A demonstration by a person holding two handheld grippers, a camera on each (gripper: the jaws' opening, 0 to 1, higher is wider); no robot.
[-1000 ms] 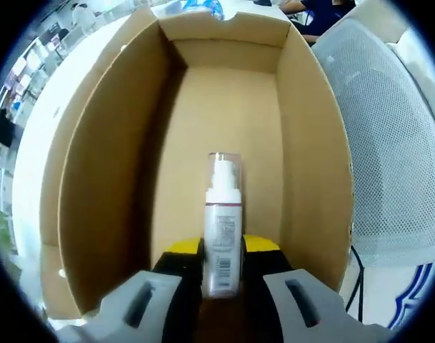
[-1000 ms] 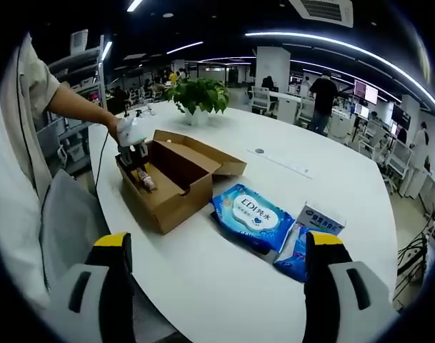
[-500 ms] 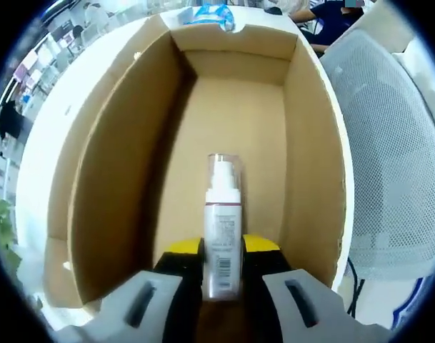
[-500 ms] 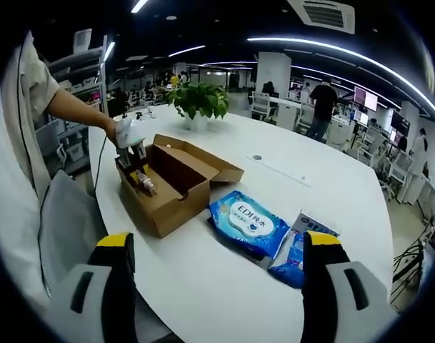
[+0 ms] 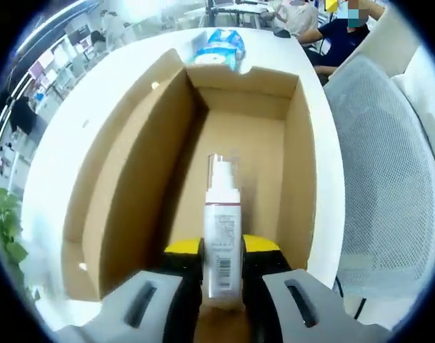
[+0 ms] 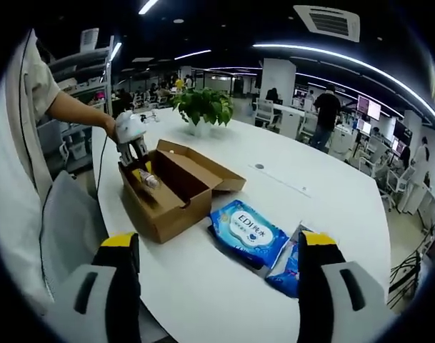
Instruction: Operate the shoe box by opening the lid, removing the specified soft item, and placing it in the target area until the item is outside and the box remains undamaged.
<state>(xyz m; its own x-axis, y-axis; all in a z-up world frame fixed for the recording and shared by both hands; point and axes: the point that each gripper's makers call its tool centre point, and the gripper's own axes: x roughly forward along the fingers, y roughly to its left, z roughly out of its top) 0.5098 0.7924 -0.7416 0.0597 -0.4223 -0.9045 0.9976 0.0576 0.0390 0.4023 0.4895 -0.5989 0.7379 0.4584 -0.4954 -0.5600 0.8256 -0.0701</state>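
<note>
While the shoe box [image 5: 131, 207] sits open on the white tabletop [image 6: 331, 207] | left claw [image 5: 222, 250] pinches a spray bottle [image 5: 222, 229] above it | right claw [image 6: 218, 246] spread wide, empty.

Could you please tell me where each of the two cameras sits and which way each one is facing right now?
Left gripper view: rides on the left gripper, looking down into the open shoe box; its own jaws grip a pump bottle.
Right gripper view: rides on the right gripper, held back from the table with jaws wide apart, looking across it; the person's arm shows.
Shared: the shoe box, the bottle, the left gripper, the blue wipes pack.
</note>
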